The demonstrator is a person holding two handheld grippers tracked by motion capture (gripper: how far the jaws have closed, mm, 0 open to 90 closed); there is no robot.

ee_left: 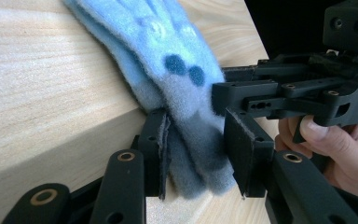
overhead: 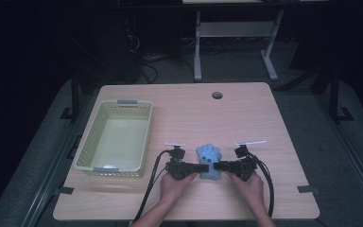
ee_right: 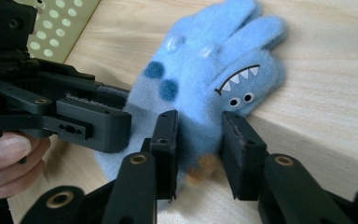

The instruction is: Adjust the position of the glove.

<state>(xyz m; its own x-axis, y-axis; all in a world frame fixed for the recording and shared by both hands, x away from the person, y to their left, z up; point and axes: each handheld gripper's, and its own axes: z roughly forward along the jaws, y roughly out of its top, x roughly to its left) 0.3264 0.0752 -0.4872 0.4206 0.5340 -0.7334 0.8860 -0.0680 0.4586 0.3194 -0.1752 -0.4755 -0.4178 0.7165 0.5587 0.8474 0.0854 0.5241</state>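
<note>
Here, the notes on this moment, line by line:

Thing in work: a light blue fleece glove (overhead: 209, 160) with dark blue dots and a small monster face lay flat on the table (overhead: 246, 113), between the two tools.

Left hand-held gripper (overhead: 202, 167): its jaws were around the cuff end of the glove; in the left gripper view (ee_left: 198, 156) one pad pressed on the fleece and the other was close against it, so I judge it was clenched on the glove.

Right hand-held gripper (overhead: 216, 166): it came from the opposite side and met the same cuff end; in the right gripper view (ee_right: 198, 151) the fabric sat squeezed between both pads, so it was grasping the glove.

Why held so: two grips on one edge, tip against tip, probably served to lift the soft glove without folding, or to spread its opening.

Basket (overhead: 89, 150): a pale green, perforated one stood well apart, beyond the left hand-held gripper, and nothing could be seen inside; it was likely the destination.

Hands: both rested low on the table, behind each tool.
</note>
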